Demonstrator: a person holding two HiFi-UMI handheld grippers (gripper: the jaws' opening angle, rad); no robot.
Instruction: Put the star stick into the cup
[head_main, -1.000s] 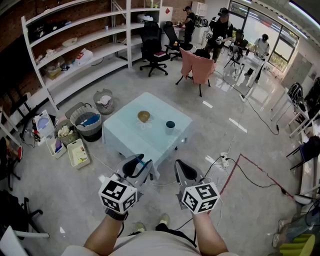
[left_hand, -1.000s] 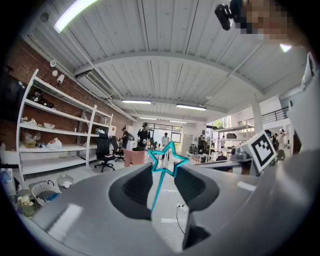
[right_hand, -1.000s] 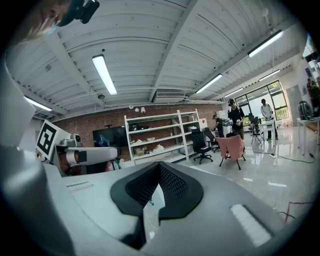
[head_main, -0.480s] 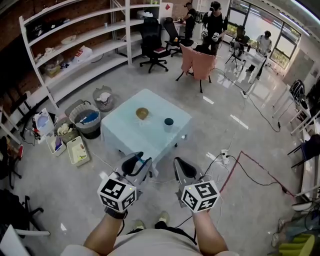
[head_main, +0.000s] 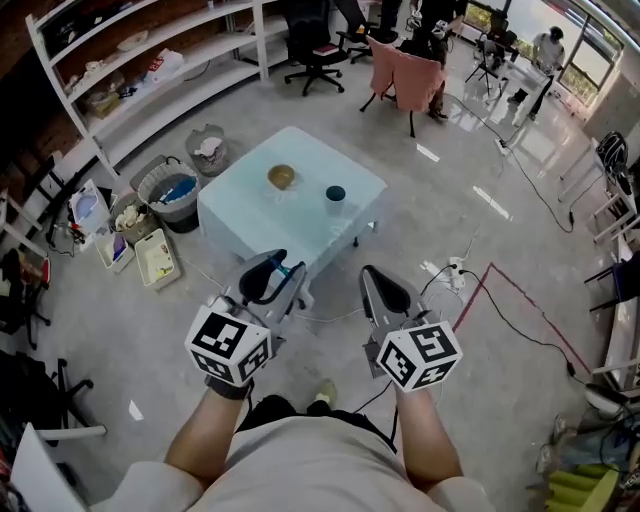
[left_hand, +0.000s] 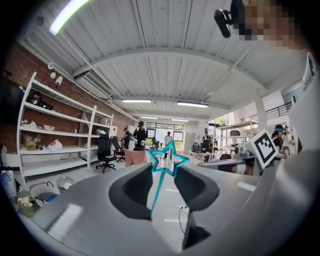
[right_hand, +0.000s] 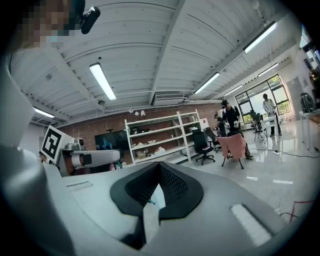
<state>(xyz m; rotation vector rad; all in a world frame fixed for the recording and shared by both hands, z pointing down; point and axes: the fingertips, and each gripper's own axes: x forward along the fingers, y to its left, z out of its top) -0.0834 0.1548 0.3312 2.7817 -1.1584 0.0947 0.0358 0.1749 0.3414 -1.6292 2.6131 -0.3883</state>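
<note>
While you've got the left gripper (left_hand: 162, 170) clenched on the star stick (left_hand: 157, 190), its star poking up past the jaw tips, the cup (head_main: 335, 194) sits on the pale table (head_main: 250, 215) in the upper middle of the head view, well apart from the stick. I can't tell if anything's in the cup. Just left of it is a brown bowl (head_main: 281, 176), contents not clear either. On the floor at the upper left, a round basket (head_main: 175, 212) has something blue in it and a smaller bin (head_main: 207, 163) holds white stuff. Your right gripper (right_hand: 159, 165) is closed tight with nothing in it. Compared with half a second back, the table, cup and bowl have slid higher in the frame, while both grippers show at about the same place low in the picture. Count-wise: one star stick, one cup, one bowl, one table, two floor bins, two grippers.
</note>
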